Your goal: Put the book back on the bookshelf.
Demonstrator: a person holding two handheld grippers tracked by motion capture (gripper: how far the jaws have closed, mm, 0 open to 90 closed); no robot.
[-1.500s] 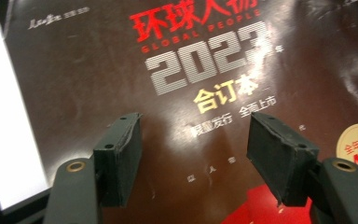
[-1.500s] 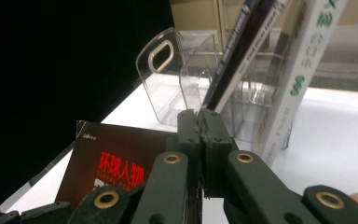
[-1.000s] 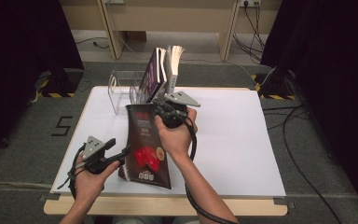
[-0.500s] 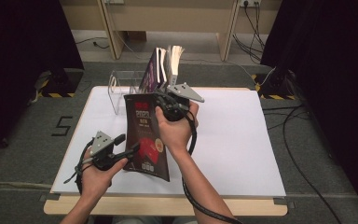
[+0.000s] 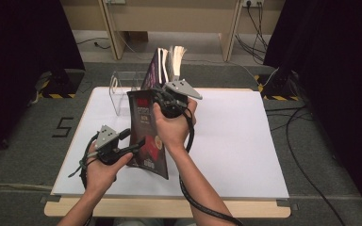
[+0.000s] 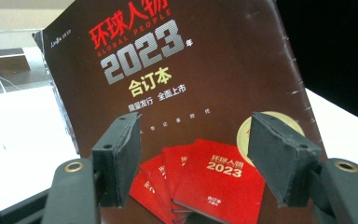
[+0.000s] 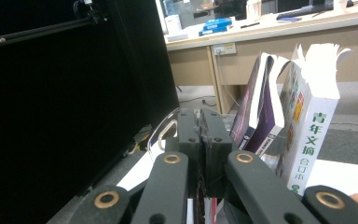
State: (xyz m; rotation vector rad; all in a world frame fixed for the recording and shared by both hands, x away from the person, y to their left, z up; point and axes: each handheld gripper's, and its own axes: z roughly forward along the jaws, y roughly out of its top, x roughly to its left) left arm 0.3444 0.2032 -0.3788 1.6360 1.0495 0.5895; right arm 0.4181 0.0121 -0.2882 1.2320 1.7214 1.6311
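My right gripper [image 5: 156, 100] has its fingers [image 7: 204, 140] clamped together on the top edge of the dark magazine [image 5: 146, 136], whose thin edge I can see pinched between the pads in the right gripper view. The magazine hangs tilted above the white counter [image 5: 235, 141], its top near the right hand [image 5: 172, 127] and its lower edge down toward the near side of the counter; I cannot tell whether that edge touches the surface. My left gripper [image 5: 134, 147] sits at the magazine's lower left, and in the left gripper view its fingers [image 6: 119, 156] stand well apart with the cover [image 6: 186, 93] just beyond them, showing the red books printed on it; the pads are not pressing on it. Behind the magazine, at the far side of the counter, a clear stand [image 5: 122, 89] holds two upright books [image 5: 167, 63], the white-spined one [image 7: 310, 121] just beside the purple one [image 7: 256, 107].
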